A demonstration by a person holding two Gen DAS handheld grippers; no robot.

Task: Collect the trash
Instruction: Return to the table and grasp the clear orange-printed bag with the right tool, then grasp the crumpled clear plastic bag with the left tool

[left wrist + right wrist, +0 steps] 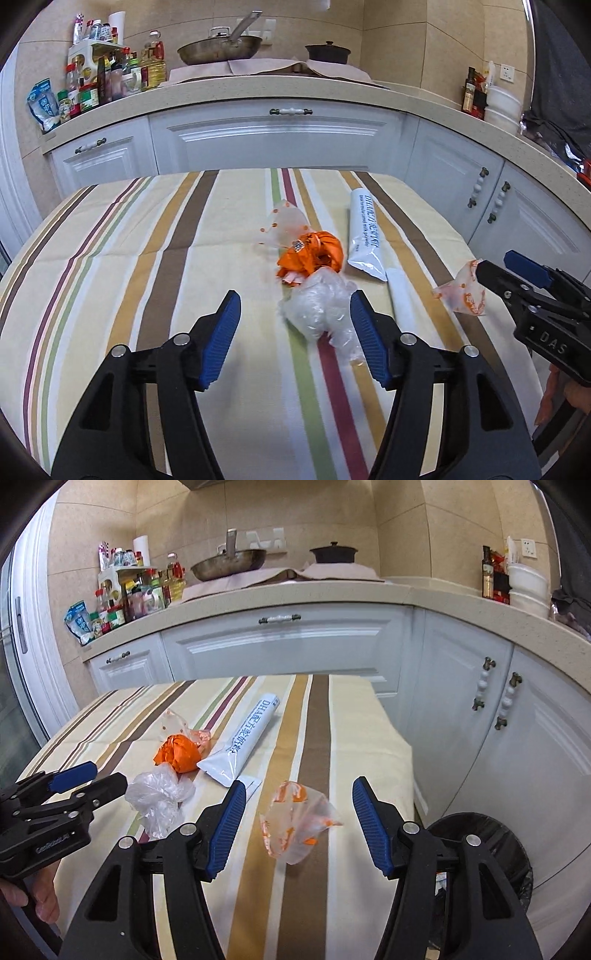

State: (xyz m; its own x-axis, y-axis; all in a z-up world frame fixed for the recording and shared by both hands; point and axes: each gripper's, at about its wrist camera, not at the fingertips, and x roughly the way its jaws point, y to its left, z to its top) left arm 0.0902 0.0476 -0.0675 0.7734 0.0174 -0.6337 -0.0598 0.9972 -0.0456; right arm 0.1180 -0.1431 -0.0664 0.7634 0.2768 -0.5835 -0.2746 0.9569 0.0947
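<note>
Trash lies on a striped tablecloth (110, 258). My left gripper (295, 306) is open, its blue pads either side of a crumpled clear plastic bag (317, 310); the bag also shows in the right wrist view (159, 797). Beyond it lie an orange crumpled wrapper (314, 254), a clear dotted wrapper (284, 225) and a white milk-powder sachet (365, 232). My right gripper (299, 794) is open around a clear wrapper with orange print (295, 823), which also shows in the left wrist view (461, 295). A black-lined trash bin (480, 834) stands beside the table at lower right.
White kitchen cabinets (273, 144) and a counter run behind and to the right of the table. On the counter are a wok (218, 48), a dark pot (328, 51), bottles (110, 77) and white containers (502, 107).
</note>
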